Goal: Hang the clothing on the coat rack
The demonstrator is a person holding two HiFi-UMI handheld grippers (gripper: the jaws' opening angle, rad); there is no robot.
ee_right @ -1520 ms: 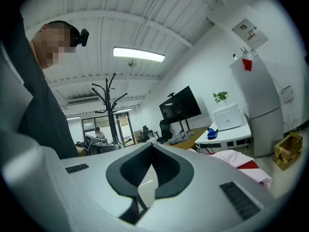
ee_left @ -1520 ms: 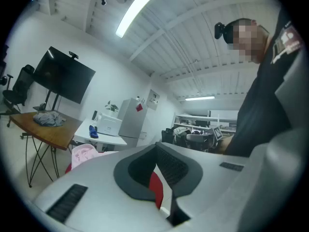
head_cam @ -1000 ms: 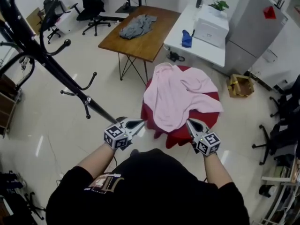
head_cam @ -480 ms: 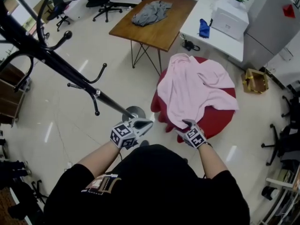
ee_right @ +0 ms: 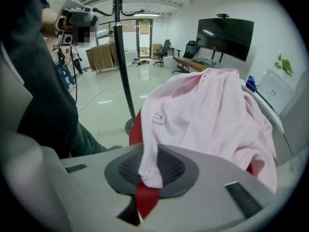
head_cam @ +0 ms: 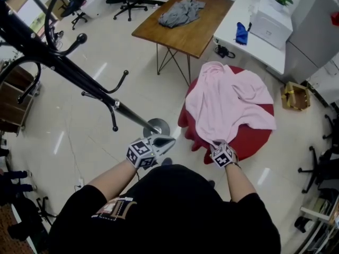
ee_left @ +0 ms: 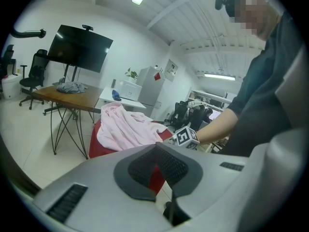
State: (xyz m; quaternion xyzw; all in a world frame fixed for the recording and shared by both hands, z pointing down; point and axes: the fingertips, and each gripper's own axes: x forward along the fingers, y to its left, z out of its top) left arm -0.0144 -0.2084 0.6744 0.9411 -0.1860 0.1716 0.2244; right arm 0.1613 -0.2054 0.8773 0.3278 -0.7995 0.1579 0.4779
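Observation:
A pink garment (head_cam: pixel 228 102) lies spread over a round table with a red cover (head_cam: pixel 257 136). My right gripper (head_cam: pixel 216 144) is at the garment's near hem. In the right gripper view its jaws are closing, and the pads of this gripper (ee_right: pixel 147 173) pinch the pink hem (ee_right: pixel 149 163) with a bit of red cover under it. My left gripper (head_cam: pixel 168 140) is shut and empty, held left of the table near the coat rack's base (head_cam: pixel 157 127). The black coat rack (head_cam: pixel 79 78) with curved hooks rises at the left, and its pole (ee_right: pixel 123 71) shows in the right gripper view.
Behind the red table stands a wooden table (head_cam: pixel 198 36) with a grey garment (head_cam: pixel 183 12) on it. A white desk (head_cam: pixel 259 46) with a white box, a grey cabinet (head_cam: pixel 312 30) and a small crate (head_cam: pixel 295 95) are at the right. Office chairs stand at the back.
My right gripper moved in from beside the table to the garment's near hem and closed on it. The left gripper stayed where it was, shut.

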